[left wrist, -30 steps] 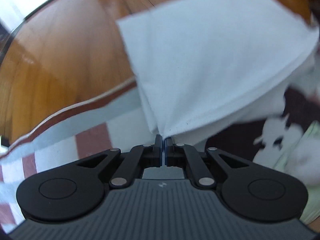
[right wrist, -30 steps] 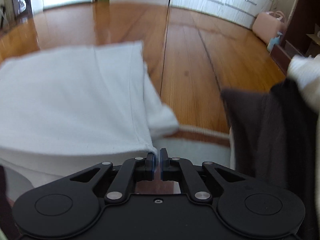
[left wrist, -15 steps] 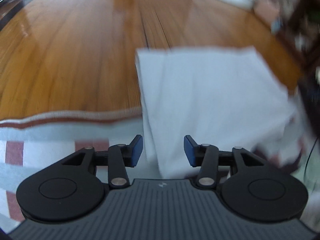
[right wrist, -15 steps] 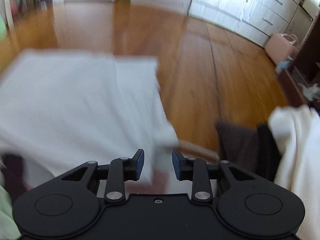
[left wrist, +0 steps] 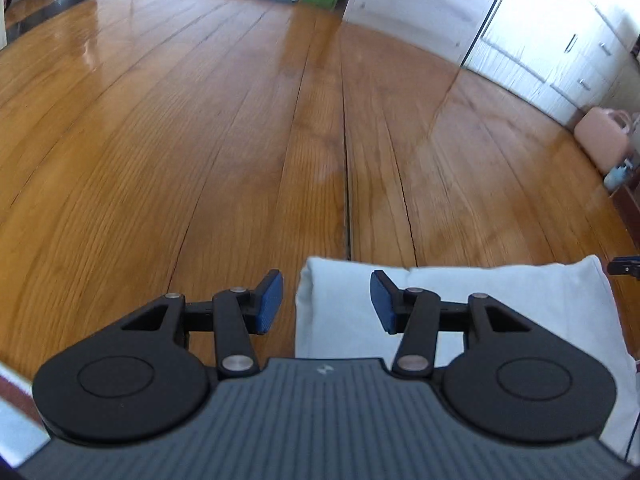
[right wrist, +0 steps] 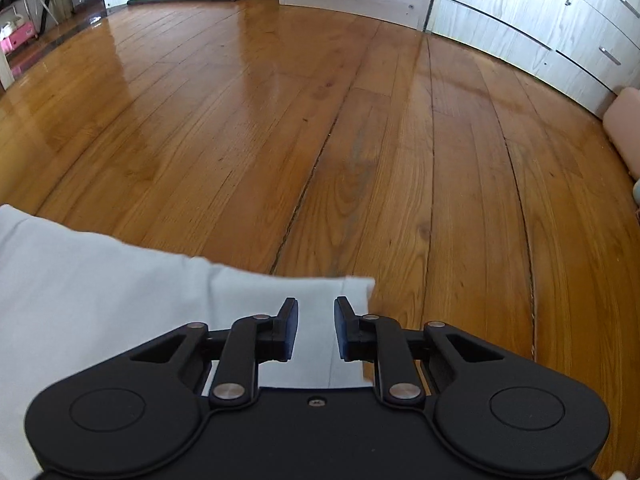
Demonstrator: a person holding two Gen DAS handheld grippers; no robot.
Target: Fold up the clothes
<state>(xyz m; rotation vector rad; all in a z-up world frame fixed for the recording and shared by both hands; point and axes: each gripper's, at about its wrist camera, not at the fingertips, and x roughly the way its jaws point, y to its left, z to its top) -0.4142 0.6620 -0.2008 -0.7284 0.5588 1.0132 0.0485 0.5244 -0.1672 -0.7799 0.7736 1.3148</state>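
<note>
A folded white garment (left wrist: pixel 500 292) lies flat below both grippers, its far edge against the wooden floor. In the left wrist view my left gripper (left wrist: pixel 325 280) stands open above the garment's left corner, and its blue pads (left wrist: pixel 266 304) touch nothing. In the right wrist view the same white garment (right wrist: pixel 100 280) fills the lower left. My right gripper (right wrist: pixel 316 304) hovers over its right corner. The right jaws are closing, with a narrow gap still between them. The cloth shows behind that gap, and the pads do not press on it.
A glossy wooden floor (right wrist: pixel 360 140) stretches ahead in both views. White cabinets (right wrist: pixel 560 40) line the far right wall. A pink bag (left wrist: pixel 600 136) stands by them. A strip of red-and-white patterned cloth (left wrist: pixel 12 412) shows at the lower left edge.
Both grippers were shut on the white garment's corners a second ago and have let go. Both have swung away, so the garment now sits low in each view. The right jaws have narrowed again.
</note>
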